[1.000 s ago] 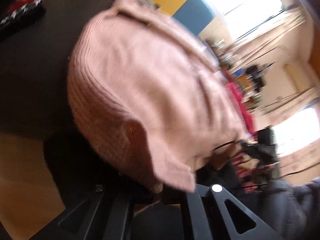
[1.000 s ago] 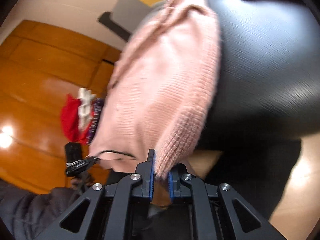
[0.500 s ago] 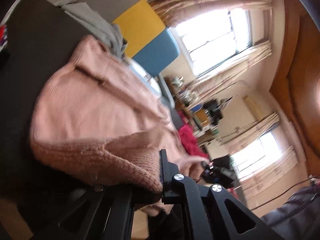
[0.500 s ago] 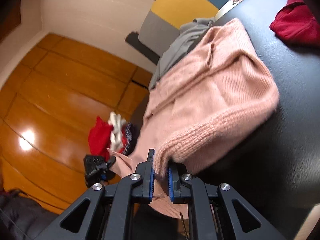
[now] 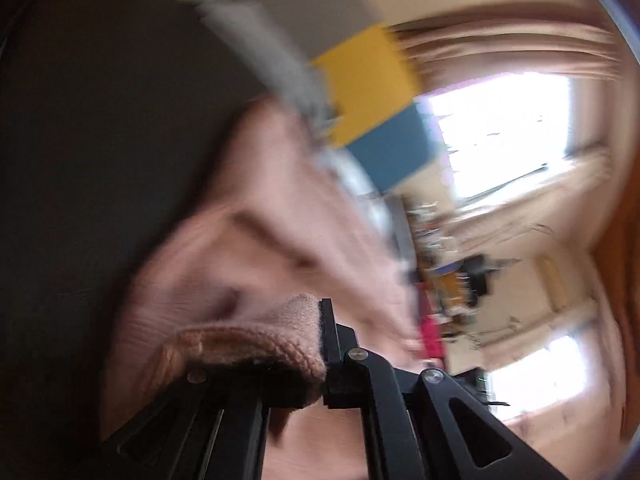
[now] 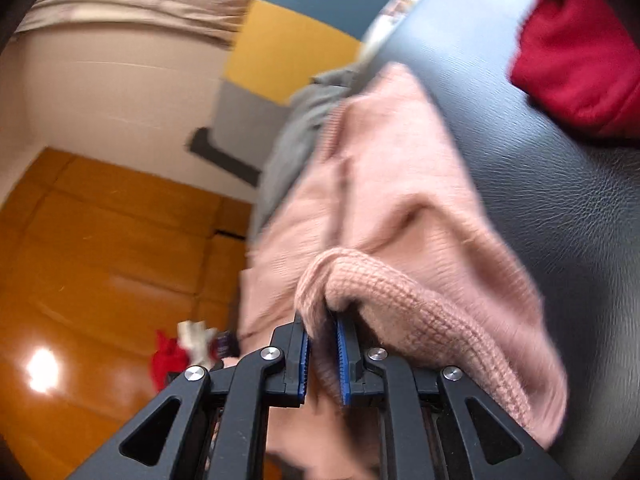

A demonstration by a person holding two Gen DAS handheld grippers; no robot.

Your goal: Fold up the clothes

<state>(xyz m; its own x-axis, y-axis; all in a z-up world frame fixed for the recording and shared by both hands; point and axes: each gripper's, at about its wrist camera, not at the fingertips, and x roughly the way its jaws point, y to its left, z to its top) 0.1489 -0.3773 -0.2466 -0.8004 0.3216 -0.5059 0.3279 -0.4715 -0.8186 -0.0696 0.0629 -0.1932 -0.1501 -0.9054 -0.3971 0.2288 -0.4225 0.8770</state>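
A pink knitted sweater lies on a black leather surface, with its ribbed hem lifted off it. My right gripper is shut on that hem, the knit pinched between the blue pads. In the left wrist view the same sweater is blurred by motion. My left gripper is shut on another part of the ribbed hem, which drapes over and hides the left finger. Only the right finger shows there.
A red garment lies on the black surface at the far right. A grey garment lies beyond the sweater. A red and white heap sits on the orange wooden floor. Yellow, blue and grey cushions stand behind.
Both grippers have carried the sweater's hem forward over the garment. The hanging part has been lifted up from the surface's edge and now bunches over the sweater's body.
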